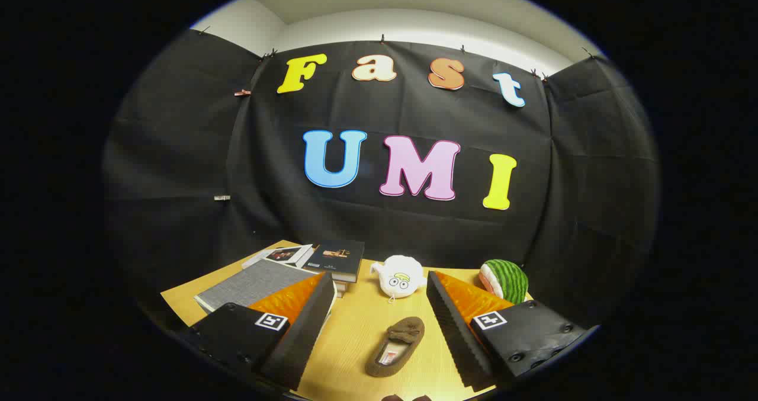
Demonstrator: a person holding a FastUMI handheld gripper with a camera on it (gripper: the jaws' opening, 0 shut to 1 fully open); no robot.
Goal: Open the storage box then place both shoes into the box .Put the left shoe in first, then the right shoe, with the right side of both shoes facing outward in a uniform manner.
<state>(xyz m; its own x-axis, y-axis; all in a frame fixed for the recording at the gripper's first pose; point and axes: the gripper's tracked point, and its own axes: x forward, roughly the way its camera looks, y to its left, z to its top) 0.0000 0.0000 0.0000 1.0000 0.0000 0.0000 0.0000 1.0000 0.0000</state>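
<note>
A brown slipper [395,347] lies on the wooden table [349,336] between my two fingers, toe pointing away from me and its opening toward me. My gripper [379,303] is open, with the ribbed black pads of the left finger [305,324] and right finger [456,324] wide apart and nothing pressed between them. A grey storage box [251,284] with its lid shut sits beyond the left finger. A dark brown edge [405,397], perhaps the second shoe, peeks up at the near rim of the table; I cannot tell for sure.
Two books [331,259] lie behind the grey box. A white plush toy [400,278] rests beyond the slipper, and a watermelon-slice plush [504,279] lies beyond the right finger. Black cloth walls the booth behind the table.
</note>
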